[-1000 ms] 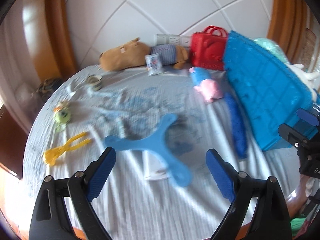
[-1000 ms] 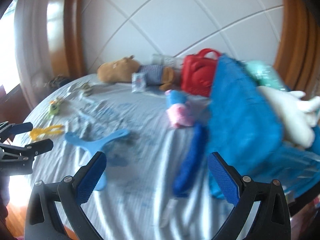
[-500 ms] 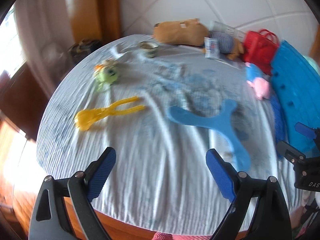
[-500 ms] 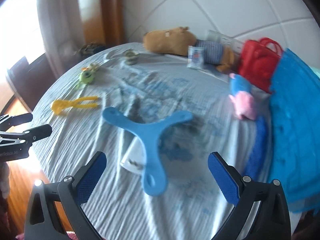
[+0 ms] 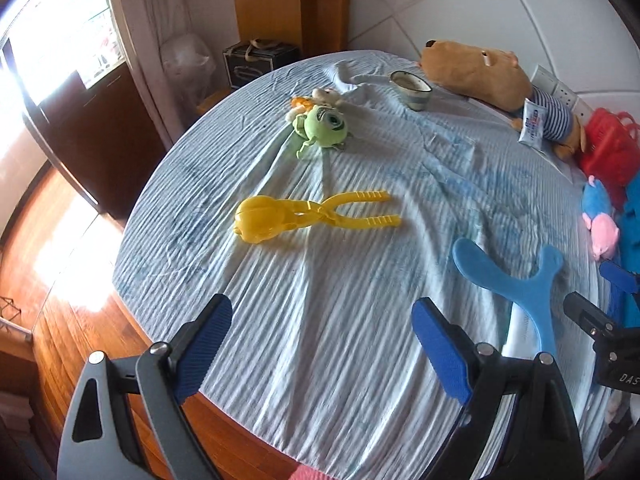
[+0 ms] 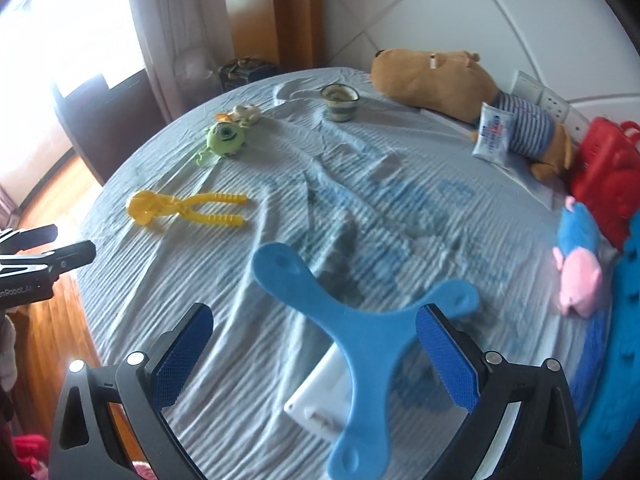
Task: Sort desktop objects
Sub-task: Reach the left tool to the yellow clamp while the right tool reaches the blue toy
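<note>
Hovering wide open, the left gripper [image 5: 322,344] faces the yellow tongs [image 5: 308,214] at twelve o'clock, handles pointing three o'clock; the right gripper [image 6: 314,356], also open, sits farther away.

The blue boomerang [image 6: 362,354] hides part of the white card [image 6: 320,400].

Strong daylight from blown-out window [image 5: 56,28] at left, glare patch on glossy wooden floor [image 5: 76,264], wrinkled pale-blue striped bedsheet [image 5: 360,280] evenly lit with soft shadows, mild motion blur, heavy fisheye bending, dark vignette in corners
</note>
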Demonstrator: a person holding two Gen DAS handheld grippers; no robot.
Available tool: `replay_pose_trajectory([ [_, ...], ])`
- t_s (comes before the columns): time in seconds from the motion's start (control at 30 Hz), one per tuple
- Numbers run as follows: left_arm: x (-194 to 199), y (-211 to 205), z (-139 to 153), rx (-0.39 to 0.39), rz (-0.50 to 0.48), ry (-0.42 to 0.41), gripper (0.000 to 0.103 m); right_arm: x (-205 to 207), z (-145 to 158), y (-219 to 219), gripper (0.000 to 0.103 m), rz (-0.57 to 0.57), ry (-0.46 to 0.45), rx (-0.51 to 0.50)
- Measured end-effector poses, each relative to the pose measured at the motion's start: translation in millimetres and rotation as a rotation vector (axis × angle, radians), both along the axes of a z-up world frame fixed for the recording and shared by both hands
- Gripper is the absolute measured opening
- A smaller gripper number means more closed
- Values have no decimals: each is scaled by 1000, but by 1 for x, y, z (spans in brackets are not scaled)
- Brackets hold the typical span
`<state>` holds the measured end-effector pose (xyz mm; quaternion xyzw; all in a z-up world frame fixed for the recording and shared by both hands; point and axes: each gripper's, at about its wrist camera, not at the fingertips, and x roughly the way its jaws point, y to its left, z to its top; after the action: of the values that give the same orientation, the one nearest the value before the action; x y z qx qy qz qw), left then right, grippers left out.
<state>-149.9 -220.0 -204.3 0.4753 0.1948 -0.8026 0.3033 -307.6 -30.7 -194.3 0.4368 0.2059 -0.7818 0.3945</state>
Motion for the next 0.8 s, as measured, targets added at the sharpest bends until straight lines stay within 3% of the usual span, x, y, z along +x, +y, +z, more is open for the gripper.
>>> replay_pose_trajectory([
  [0.3, -18, -24, -25, 58, 11, -23, 92, -16, -15, -33, 103, 3, -17, 27],
  [0.43, -28, -22, -29, 61, -37, -30, 92, -22, -18, -38, 103, -10, -9, 47],
  [0.8, -51, -20, -44, 60, -145, -57, 92, -30, -66, 21, 103, -180, -114, 135],
])
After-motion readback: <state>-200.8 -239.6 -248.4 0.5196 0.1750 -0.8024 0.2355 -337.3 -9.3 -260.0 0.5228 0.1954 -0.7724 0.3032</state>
